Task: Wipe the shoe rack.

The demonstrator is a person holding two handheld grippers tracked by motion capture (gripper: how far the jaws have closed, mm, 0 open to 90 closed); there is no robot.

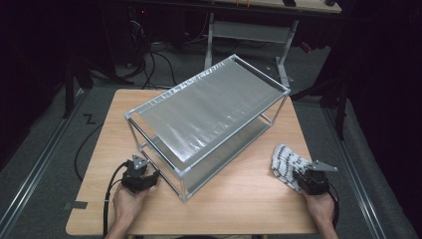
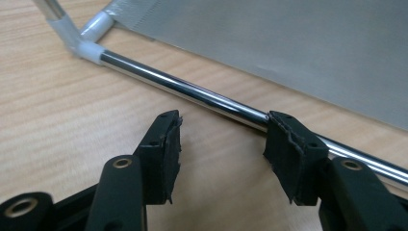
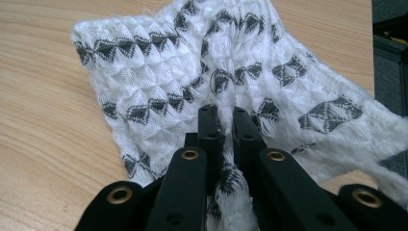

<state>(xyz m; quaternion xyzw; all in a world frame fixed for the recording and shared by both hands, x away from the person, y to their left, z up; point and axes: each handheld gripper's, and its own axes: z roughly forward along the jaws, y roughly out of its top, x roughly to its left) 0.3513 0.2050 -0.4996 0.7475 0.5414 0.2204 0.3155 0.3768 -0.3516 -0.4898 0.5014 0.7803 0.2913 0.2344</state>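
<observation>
Right hand-held gripper (image 3: pixel 225 118) at near-right of the table (image 1: pixel 239 191); jaws pinched on a fold of the white cloth with a dark diamond pattern (image 3: pixel 207 72), fabric bunched between the pads; cloth lies on the table just beyond that gripper, near the right edge, well apart from the rack; in the high view the same cloth (image 1: pixel 286 164) sits right of the rack's near-right end.

Left hand-held gripper (image 2: pixel 221 144) at near-left, low over the table; jaws apart, nothing clamped; right pad (image 2: pixel 288 154) sits right at the chrome bottom rail (image 2: pixel 192 94) of the rack, contact can't be confirmed; left pad on the near side of the rail, clear of it; white plastic corner joint (image 2: pixel 84 43) further along the rail.

Two-tier metal-frame rack (image 1: pixel 209 112) with grey shelf sheets stands diagonally mid-table, long axis from near-left to far-right; left gripper (image 1: pixel 142 177) just beside its near-left corner.
</observation>
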